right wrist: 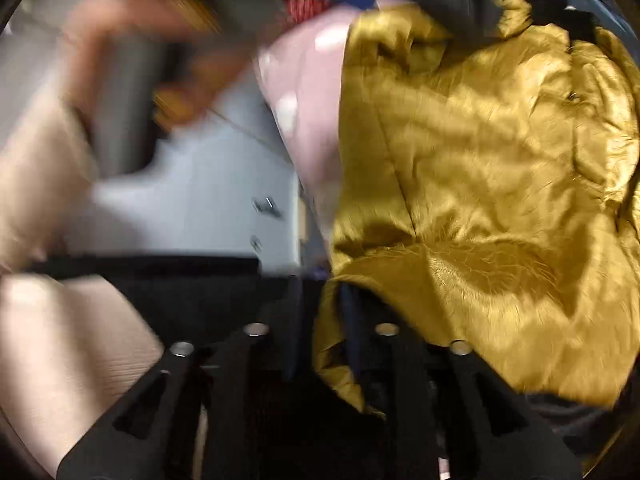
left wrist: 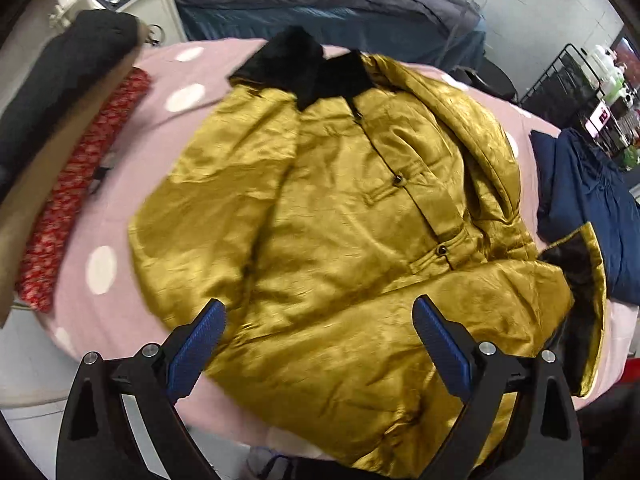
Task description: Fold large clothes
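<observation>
A mustard-gold satin jacket (left wrist: 340,216) with a black collar (left wrist: 304,68) lies face up on a pink polka-dot cloth (left wrist: 120,200). Its right sleeve is folded over the lower front. My left gripper (left wrist: 318,316) is open, its blue pads (left wrist: 196,352) spread above the jacket's lower part, holding nothing. In the right wrist view the jacket (right wrist: 480,184) fills the right side. My right gripper (right wrist: 324,304) is shut on the jacket's gold fabric edge, which bunches between the black fingers. The view is blurred.
A folded red patterned garment (left wrist: 80,184) and a black-and-tan garment (left wrist: 56,92) lie at the left. A navy garment (left wrist: 588,200) lies at the right. A bed with blue bedding (left wrist: 320,0) is behind. A wire rack (left wrist: 568,80) stands far right.
</observation>
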Motion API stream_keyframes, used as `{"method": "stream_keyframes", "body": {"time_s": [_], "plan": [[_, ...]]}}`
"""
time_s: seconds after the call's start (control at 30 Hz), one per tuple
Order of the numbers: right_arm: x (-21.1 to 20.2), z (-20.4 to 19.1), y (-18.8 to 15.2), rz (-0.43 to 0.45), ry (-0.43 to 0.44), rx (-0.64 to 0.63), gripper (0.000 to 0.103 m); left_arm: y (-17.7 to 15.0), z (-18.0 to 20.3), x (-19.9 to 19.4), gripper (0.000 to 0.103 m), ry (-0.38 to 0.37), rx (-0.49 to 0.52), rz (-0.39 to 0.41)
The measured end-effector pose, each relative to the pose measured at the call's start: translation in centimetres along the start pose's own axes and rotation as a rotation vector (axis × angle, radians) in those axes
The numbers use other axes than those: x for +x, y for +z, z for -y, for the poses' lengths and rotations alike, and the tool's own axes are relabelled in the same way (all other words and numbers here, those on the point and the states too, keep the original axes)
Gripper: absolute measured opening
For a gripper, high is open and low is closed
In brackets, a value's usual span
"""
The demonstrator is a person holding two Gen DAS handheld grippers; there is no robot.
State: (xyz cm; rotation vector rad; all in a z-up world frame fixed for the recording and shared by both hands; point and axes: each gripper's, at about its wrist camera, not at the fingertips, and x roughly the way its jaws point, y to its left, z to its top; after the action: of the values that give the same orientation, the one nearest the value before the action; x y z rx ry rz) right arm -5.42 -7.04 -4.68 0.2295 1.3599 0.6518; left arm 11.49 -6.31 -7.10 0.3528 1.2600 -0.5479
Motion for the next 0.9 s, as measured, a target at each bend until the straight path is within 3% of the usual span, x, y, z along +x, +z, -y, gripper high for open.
{"method": "stream_keyframes", "body": {"time_s": [0.07,0.13,0.17,0.27,0.3,0.37,0.43,0.53,0.6,0.67,0.73,0.8,0.9], "plan": [[-3.4,0.4,-0.3,0.108,0.018,0.020,0.071,0.2,1.1,2.3,0.092,0.018,0.033,-0.044],[-7.5,1.9,-0.7,0.231,-0.016,0.056,0.072,-0.2,2.3,5.1,0.089,0.043,0.083,-0.110],[-9.1,3.0,-1.1,0.275,-0.075,0.084,0.072,-0.7,2.6,6.0,0.086,0.052,0.100,-0.144],[-12.7,7.1,-2.7,0.371,-0.361,0.235,0.072,-3.6,4.7,7.7,0.084,0.018,0.209,-0.226],[-14.0,9.3,-4.2,0.401,-0.470,0.326,0.072,-5.0,5.4,8.2,0.084,0.041,0.276,-0.245],[-15.5,13.1,-6.7,0.421,-0.566,0.504,0.072,-8.6,6.6,9.5,0.084,0.105,0.430,-0.291],[-16.5,17.1,-9.8,0.461,-0.546,0.700,0.072,-10.8,6.5,10.0,0.083,0.100,0.470,-0.314],[-16.4,21.9,-14.2,0.472,-0.421,0.951,0.072,-13.8,4.9,10.1,0.082,0.050,0.436,-0.385],[-14.7,23.5,-15.7,0.439,-0.281,1.017,0.072,-15.2,3.7,9.6,0.083,0.065,0.454,-0.390],[-11.2,22.7,-15.2,0.316,-0.147,0.928,0.072,-16.1,2.2,9.3,0.083,0.060,0.429,-0.416],[-6.7,20.7,-14.3,0.114,-0.129,0.791,0.072,-16.7,0.3,9.1,0.084,0.049,0.372,-0.451],[-2.3,18.1,-14.1,-0.086,-0.142,0.657,0.072,-17.5,-1.7,9.6,0.085,0.087,0.335,-0.500],[1.5,15.9,-15.1,-0.252,-0.185,0.553,0.072,-18.0,-4.3,9.1,0.084,0.118,0.265,-0.496]]}}
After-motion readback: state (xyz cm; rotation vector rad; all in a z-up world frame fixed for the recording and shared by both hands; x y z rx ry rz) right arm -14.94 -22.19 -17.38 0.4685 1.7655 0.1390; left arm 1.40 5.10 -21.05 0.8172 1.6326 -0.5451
